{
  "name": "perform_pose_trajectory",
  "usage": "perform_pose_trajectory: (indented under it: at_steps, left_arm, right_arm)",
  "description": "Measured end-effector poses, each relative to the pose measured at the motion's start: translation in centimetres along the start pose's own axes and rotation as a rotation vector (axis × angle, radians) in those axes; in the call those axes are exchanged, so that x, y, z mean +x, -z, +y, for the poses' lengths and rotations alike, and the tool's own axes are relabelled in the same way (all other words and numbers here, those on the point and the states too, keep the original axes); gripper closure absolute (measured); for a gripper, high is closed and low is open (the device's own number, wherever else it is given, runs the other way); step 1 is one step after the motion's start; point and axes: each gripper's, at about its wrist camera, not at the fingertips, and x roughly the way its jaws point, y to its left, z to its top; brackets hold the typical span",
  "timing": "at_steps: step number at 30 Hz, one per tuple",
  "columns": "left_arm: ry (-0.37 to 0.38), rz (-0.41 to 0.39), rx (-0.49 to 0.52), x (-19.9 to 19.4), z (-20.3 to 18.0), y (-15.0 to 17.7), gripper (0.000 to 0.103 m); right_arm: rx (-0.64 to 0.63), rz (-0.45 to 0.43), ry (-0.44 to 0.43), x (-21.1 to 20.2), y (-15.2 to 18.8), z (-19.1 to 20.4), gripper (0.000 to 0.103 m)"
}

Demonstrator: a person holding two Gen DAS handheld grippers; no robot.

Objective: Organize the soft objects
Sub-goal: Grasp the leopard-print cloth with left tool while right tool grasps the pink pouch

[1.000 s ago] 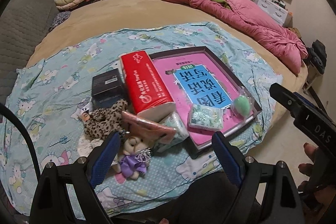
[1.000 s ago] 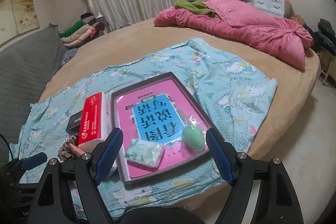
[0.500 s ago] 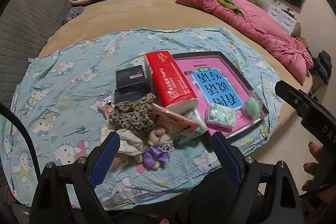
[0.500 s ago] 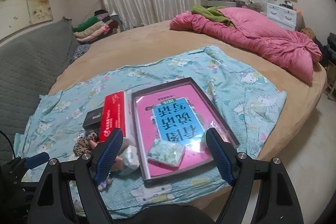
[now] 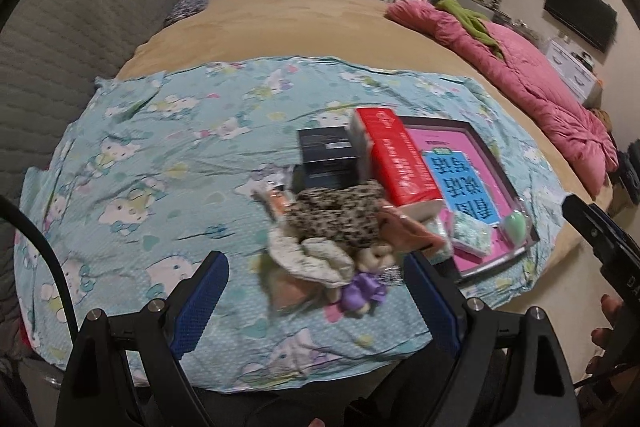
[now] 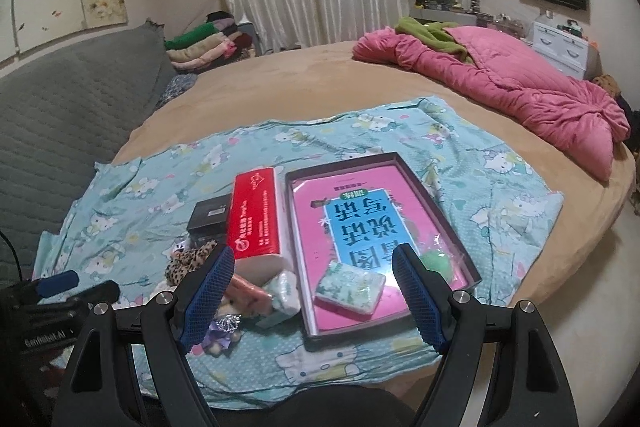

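I hold both hand-held grippers, left [image 5: 316, 301] and right [image 6: 312, 293], wide open and empty above the bed's near edge, the soft pile [image 5: 336, 239] at the left one's 12 o'clock, so I judge the next move is closing on a toy.

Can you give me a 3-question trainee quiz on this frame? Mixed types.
1. True or false: the left gripper is shut on the leopard-print cloth.
2. Which item lies inside the dark tray? A) red tissue pack B) green egg-shaped sponge C) black box
3. Fill in: the small doll wears a ____ dress.

Key:
1. False; both the left and right gripper are open and hold nothing.
2. B
3. purple
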Motion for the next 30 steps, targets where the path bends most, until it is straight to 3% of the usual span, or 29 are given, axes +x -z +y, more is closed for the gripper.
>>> perform_pose_trajectory:
  at_steps: [13, 30]
  left_arm:
    - [-0.03, 0.031, -0.059, 1.4, 4.4, 1.9, 0.014]
    - [0.075, 0.1, -0.016, 6.8, 1.1, 1.1, 0.014]
  right_arm:
    - [-0.067, 0.04, -0.037, 1.6, 1.7, 2.3, 0.021]
    - [-0.246, 0.132, -0.081, 8.6, 4.7, 6.4, 0.021]
